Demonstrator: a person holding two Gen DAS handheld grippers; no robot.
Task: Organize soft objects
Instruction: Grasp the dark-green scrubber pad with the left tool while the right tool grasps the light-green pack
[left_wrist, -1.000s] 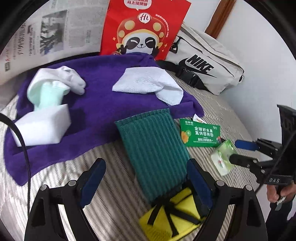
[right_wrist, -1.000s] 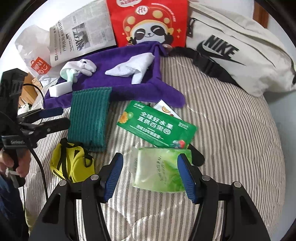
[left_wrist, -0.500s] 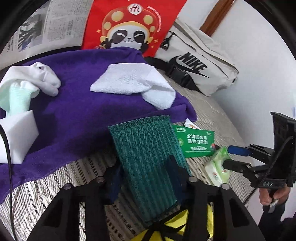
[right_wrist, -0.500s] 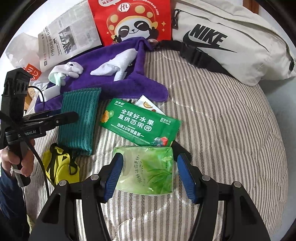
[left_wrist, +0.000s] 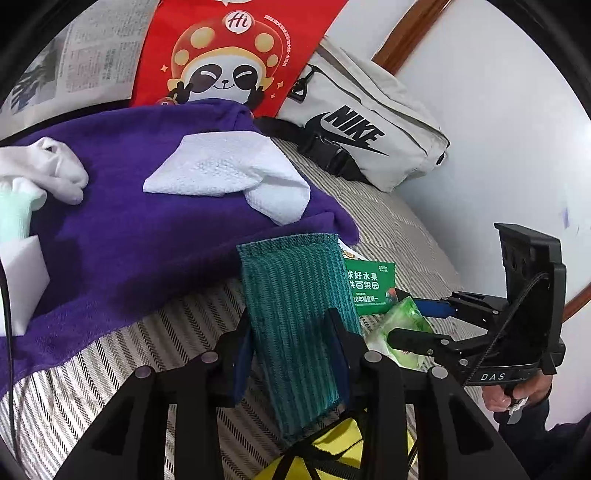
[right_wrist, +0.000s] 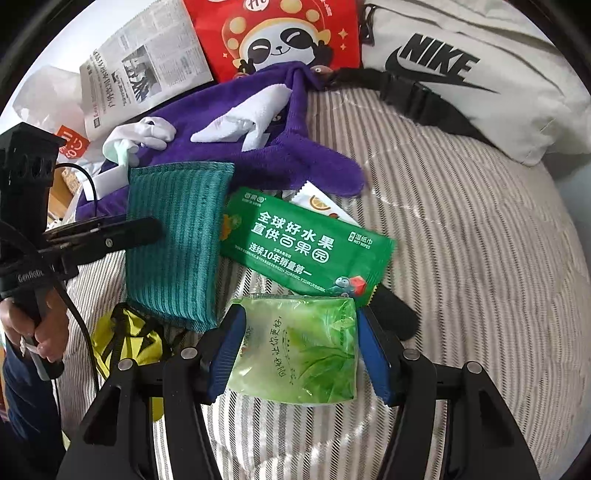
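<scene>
A green ribbed cloth (left_wrist: 291, 295) lies on the striped bed, its far end on a purple towel (left_wrist: 129, 236). My left gripper (left_wrist: 290, 347) straddles the cloth's near part; its jaws are closing and the pads press the cloth from both sides. In the right wrist view the left gripper (right_wrist: 153, 229) reaches over the green ribbed cloth (right_wrist: 173, 236) from the left. My right gripper (right_wrist: 299, 350) holds a pale green tissue pack (right_wrist: 299, 354) between its blue pads. A white cloth (left_wrist: 229, 173) and white socks (left_wrist: 51, 170) rest on the towel.
A green wet-wipes packet (right_wrist: 303, 243) lies just beyond the tissue pack. A yellow pouch (right_wrist: 125, 343) sits under the cloth's near end. A white Nike bag (right_wrist: 480, 74), a red panda bag (right_wrist: 280, 33) and a newspaper (right_wrist: 140, 62) line the far side. A white foam block (left_wrist: 18, 280) sits left.
The left gripper's jaws went from wide apart to squeezed on the green cloth as it moved forward over it. The right gripper stayed around the tissue pack and sank a little.
</scene>
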